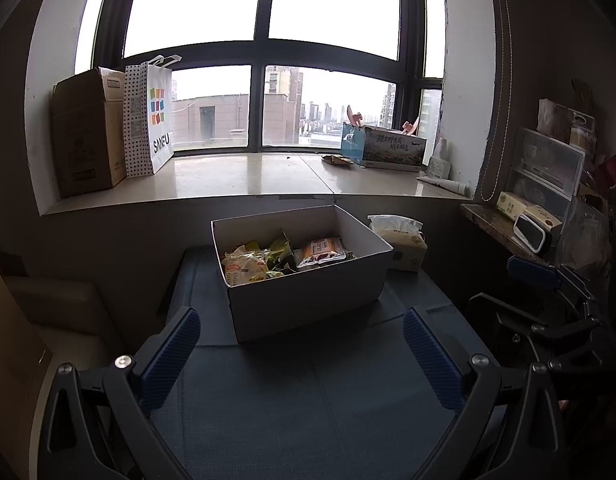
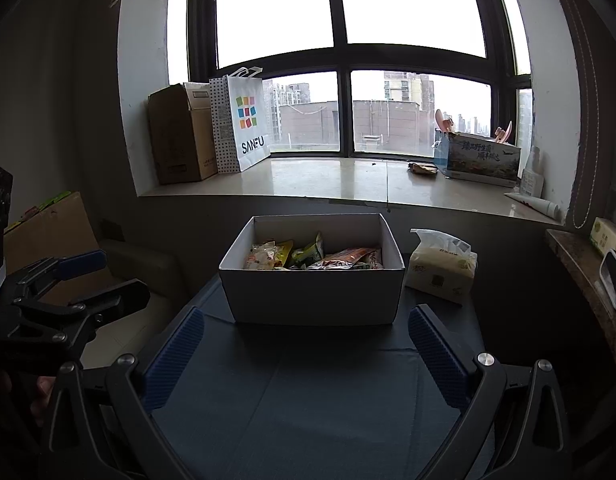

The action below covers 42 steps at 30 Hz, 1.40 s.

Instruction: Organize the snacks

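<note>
A white open box (image 1: 308, 300) stands on a dark blue tablecloth (image 1: 308, 400); it also shows in the right wrist view (image 2: 312, 296). Inside lie several snack packets: a yellow-white one (image 1: 244, 266), a green one (image 1: 282, 250) and an orange one (image 1: 322, 252); the right wrist view shows the same packets (image 2: 308, 258). My left gripper (image 1: 302, 322) is open and empty, just short of the box. My right gripper (image 2: 308, 322) is open and empty, also just short of the box. The right gripper shows at the right edge of the left wrist view (image 1: 556, 320), and the left gripper at the left of the right wrist view (image 2: 68, 292).
A tissue pack (image 2: 442, 266) sits right of the box. On the windowsill (image 2: 328, 180) stand a cardboard box (image 2: 180, 136), a SANFU paper bag (image 2: 244, 120) and a printed carton (image 2: 480, 156). A side shelf (image 1: 504, 224) with small items is at right.
</note>
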Each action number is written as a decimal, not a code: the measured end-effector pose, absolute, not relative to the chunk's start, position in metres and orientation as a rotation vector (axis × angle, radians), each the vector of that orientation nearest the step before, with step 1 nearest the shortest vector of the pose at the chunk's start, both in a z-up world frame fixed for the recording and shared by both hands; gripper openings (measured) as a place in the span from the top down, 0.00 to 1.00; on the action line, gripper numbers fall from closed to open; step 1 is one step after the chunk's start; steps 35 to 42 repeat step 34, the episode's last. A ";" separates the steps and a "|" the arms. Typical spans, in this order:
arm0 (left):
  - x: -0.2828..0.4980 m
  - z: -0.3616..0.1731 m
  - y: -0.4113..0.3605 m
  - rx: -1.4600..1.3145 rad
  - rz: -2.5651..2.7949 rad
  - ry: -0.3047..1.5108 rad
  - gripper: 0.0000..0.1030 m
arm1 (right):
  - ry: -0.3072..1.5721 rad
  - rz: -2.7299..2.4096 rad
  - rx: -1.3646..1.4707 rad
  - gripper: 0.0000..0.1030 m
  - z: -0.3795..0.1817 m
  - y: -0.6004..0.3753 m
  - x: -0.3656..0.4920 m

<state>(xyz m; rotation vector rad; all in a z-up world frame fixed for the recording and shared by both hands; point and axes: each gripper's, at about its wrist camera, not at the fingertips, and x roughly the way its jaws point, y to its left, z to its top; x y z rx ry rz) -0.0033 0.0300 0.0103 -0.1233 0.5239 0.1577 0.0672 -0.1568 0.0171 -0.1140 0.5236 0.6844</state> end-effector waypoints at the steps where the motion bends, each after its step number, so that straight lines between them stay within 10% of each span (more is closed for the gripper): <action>1: -0.003 0.010 0.030 -0.123 0.158 0.525 0.00 | 0.523 0.684 -0.114 0.00 0.017 -0.157 0.067; 42: -0.004 0.008 0.027 -0.108 0.146 0.524 0.00 | 0.529 0.685 -0.123 0.00 0.015 -0.157 0.067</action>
